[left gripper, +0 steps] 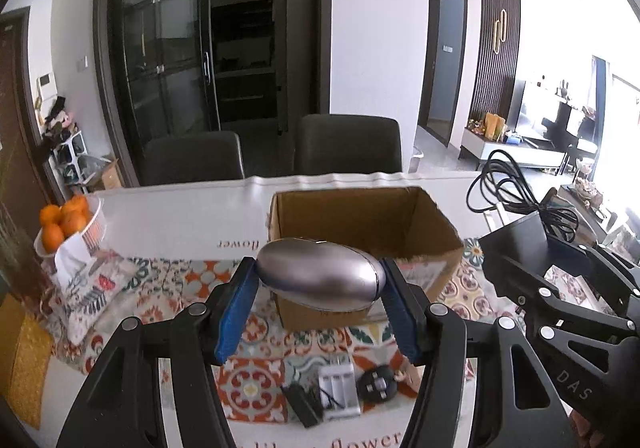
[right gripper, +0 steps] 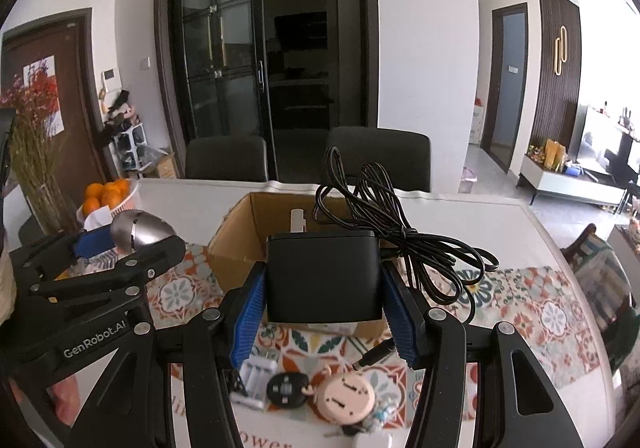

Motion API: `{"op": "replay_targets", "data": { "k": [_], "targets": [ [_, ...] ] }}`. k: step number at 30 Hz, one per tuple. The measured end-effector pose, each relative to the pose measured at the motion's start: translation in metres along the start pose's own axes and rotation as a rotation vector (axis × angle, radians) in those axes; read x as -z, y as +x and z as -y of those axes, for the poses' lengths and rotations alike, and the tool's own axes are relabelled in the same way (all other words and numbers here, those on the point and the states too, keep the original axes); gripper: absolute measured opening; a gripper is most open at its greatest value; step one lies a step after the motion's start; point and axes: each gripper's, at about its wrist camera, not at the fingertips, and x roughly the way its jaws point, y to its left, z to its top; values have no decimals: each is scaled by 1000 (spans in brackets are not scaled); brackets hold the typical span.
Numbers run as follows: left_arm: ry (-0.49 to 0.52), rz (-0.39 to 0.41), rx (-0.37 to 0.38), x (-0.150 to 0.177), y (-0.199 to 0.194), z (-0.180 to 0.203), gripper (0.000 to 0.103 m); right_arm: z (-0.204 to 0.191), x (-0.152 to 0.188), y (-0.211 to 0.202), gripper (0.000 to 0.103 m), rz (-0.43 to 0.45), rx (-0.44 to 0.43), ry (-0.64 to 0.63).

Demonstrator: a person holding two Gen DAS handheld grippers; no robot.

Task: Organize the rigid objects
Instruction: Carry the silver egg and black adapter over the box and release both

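My left gripper (left gripper: 320, 284) is shut on a silver egg-shaped device (left gripper: 320, 274), held above the near edge of an open cardboard box (left gripper: 436, 226). My right gripper (right gripper: 323, 288) is shut on a black power adapter (right gripper: 323, 276) whose black cable (right gripper: 404, 232) loops up and trails right, held above the same box (right gripper: 236, 236). In the left wrist view the right gripper (left gripper: 560, 280) sits to the right of the box. In the right wrist view the left gripper with the silver device (right gripper: 140, 232) is at the left.
On the patterned cloth (left gripper: 256, 388) below lie a white battery charger (left gripper: 340, 388), a black plug (left gripper: 378, 386), a small black adapter (left gripper: 304, 404) and a pink round plug (right gripper: 348, 398). A bowl of oranges (left gripper: 68, 224) stands at the left. Two dark chairs (left gripper: 348, 143) stand behind the table.
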Motion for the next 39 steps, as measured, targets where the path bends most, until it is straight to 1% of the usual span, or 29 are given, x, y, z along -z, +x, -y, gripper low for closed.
{"op": "replay_targets", "data": {
  "k": [5, 13, 18, 23, 25, 32, 35, 39],
  "targets": [
    [-6, -7, 13, -18, 18, -1, 60, 6, -18, 23, 55, -31, -18, 2],
    [-20, -67, 55, -46, 58, -4, 60, 15, -42, 59, 55, -78, -39, -7],
    [0, -103, 47, -57, 78, -3, 60, 17, -52, 82, 55, -120, -41, -21],
    [31, -141, 32, -64, 100, -1, 60, 19, -54, 107, 55, -183, -50, -34],
    [30, -176, 45, -65, 113, 0, 60, 20, -54, 118, 55, -211, -56, -43],
    [48, -294, 44, -65, 153, -1, 60, 22, -54, 156, 55, -315, -79, -69],
    [56, -328, 41, -63, 162, 0, 60, 22, -53, 171, 55, -360, -89, -71],
    [60, -380, 34, -59, 173, 2, 60, 23, -50, 181, 55, -390, -96, -71]
  ]
}}
